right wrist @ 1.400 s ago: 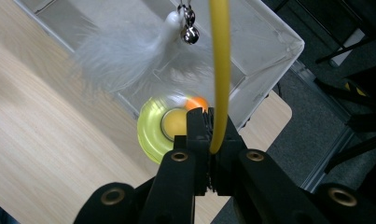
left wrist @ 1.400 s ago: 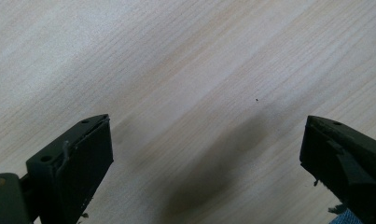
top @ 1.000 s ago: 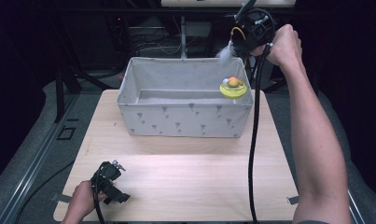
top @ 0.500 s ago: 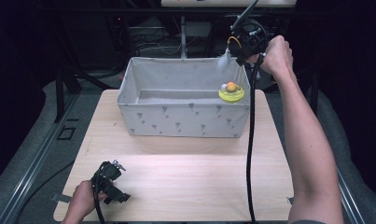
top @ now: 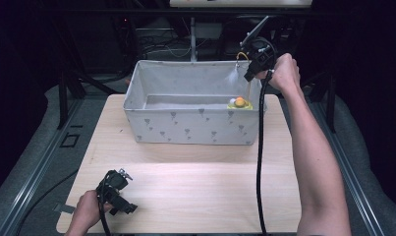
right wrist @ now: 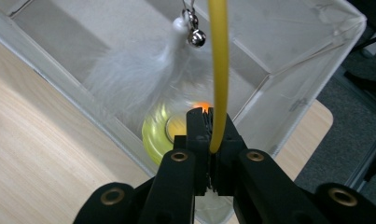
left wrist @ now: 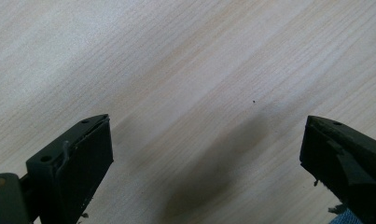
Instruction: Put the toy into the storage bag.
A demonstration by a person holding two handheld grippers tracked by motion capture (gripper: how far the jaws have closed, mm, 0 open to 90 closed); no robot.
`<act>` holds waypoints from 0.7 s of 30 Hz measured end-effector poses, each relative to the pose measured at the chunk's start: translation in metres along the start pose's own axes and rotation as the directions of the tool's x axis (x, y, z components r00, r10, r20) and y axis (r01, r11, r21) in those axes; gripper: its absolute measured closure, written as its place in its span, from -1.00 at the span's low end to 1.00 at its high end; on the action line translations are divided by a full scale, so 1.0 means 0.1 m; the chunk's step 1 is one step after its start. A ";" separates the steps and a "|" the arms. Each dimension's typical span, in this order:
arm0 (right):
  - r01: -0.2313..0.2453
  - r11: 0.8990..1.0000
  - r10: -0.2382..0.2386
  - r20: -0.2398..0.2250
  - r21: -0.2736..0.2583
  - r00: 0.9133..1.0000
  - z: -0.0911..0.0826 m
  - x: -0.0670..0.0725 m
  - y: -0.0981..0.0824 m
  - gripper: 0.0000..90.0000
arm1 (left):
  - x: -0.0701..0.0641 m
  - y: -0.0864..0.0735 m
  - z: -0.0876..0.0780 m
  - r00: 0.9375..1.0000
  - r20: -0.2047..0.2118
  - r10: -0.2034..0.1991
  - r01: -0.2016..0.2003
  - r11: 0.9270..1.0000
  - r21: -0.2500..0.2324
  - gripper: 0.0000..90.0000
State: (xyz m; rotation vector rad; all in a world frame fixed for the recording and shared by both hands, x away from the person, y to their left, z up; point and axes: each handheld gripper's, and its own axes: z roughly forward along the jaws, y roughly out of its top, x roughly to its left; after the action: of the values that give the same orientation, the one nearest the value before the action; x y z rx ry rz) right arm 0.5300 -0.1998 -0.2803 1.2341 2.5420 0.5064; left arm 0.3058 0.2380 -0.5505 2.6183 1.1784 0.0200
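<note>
A: What is being held, and where is it seen?

B: A cat toy (top: 240,103) with a yellow disc base and an orange ball is seen in the high view at the 3 o'clock end of the grey fabric bin (top: 190,128), just above the rim of its front wall. A yellow wand (right wrist: 219,70) rises from it, and a white feather (right wrist: 129,70) with a small bell (right wrist: 197,38) is hung from the wand's top.

A: How is it gripped?

B: The wand is clamped between the fully closed jaws of the right gripper (right wrist: 209,140), which is held above the bin's 2 o'clock corner in the high view (top: 257,61).

A: And the other gripper?

B: The left gripper (top: 114,191) is rested at 7 o'clock on the wooden table (top: 195,187), well apart from the bin. In the left gripper view its jaws are spread wide, and nothing but bare wood (left wrist: 185,93) is seen between them.
</note>
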 end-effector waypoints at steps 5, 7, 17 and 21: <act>-0.007 1.000 0.007 -0.012 0.013 1.000 0.15 0.01 -0.05 0.96 | 0.00 0.00 0.00 1.000 0.003 -0.003 0.003 1.000 0.001 -0.94; -0.004 1.000 0.005 -0.015 0.028 1.000 0.20 0.01 -0.08 0.96 | 0.00 0.00 0.00 1.000 0.002 -0.001 0.001 1.000 0.000 -0.94; -0.015 0.997 0.019 -0.046 0.069 0.999 0.41 -0.02 -0.25 0.96 | -0.01 0.01 0.01 1.000 0.003 0.003 -0.003 1.000 0.003 -0.94; -0.028 0.996 0.032 -0.051 0.081 0.998 0.46 -0.04 -0.30 0.96 | -0.01 0.01 0.01 1.000 0.002 0.002 -0.002 1.000 0.005 -0.94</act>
State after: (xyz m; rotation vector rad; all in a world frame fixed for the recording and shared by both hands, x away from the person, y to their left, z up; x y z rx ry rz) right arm 0.5296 -0.2115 -0.3343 1.3047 2.6153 0.4526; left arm 0.3058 0.2367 -0.5509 2.6232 1.1761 0.0152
